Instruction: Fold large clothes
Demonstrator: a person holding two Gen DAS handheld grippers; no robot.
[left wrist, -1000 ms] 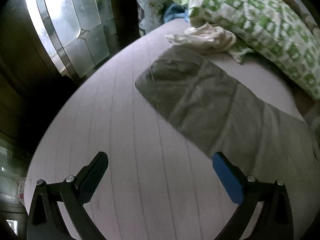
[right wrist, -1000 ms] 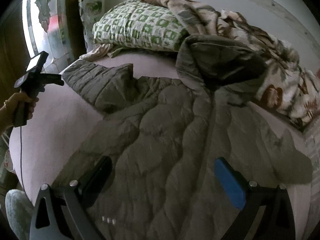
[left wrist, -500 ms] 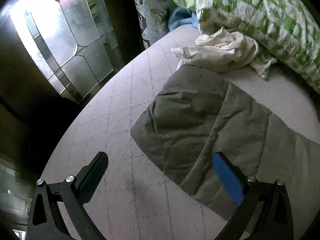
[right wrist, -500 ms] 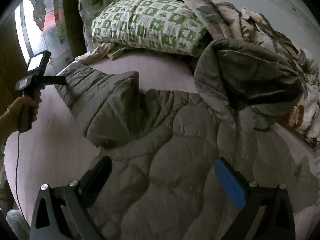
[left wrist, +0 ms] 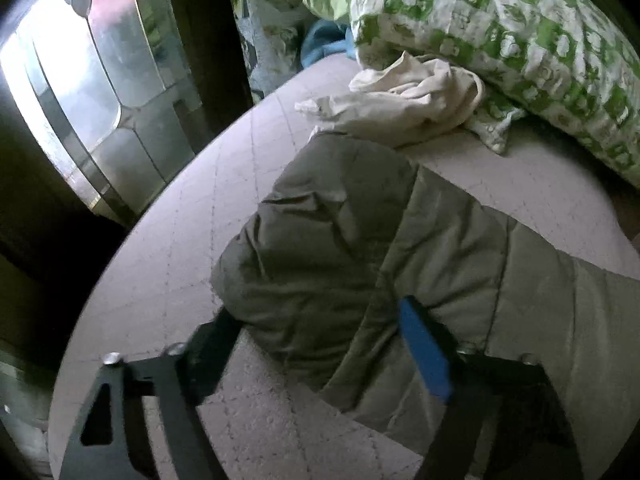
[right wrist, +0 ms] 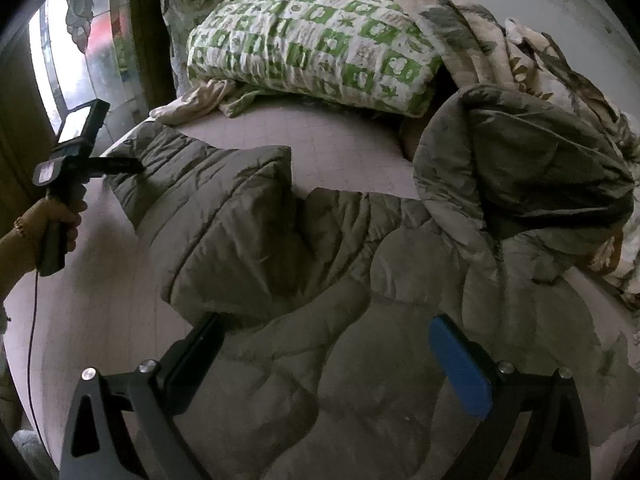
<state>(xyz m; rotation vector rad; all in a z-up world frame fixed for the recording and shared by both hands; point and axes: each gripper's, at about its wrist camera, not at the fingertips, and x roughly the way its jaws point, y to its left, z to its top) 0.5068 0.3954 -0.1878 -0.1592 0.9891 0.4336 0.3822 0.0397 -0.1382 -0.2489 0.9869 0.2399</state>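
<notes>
In the left wrist view, the left gripper (left wrist: 316, 344) is reaching over the cuff end of the quilted olive jacket's sleeve (left wrist: 340, 240), which is lying on the pale mattress (left wrist: 168, 248). Its two fingers are standing apart, one on each side of the padded cuff, and they are not clamping yet. To do this step well, I think the fingers should go deeper around the cuff edge before they are closing, so that both layers are caught and the thick padding is not slipping out. A cream cloth (left wrist: 404, 96) and a green patterned pillow (left wrist: 500, 44) are lying just beyond the sleeve. Compared with half a second ago, the cuff is now much nearer and is sitting between the fingers.

In the right wrist view, the right gripper (right wrist: 320, 364) is hovering over the jacket body (right wrist: 360, 360) with its fingers apart, holding nothing. The hood (right wrist: 532, 172) is resting against the floral blanket (right wrist: 480, 24). The left gripper is touching the sleeve end here, closer than before, and the right one is lower over the coat.
</notes>
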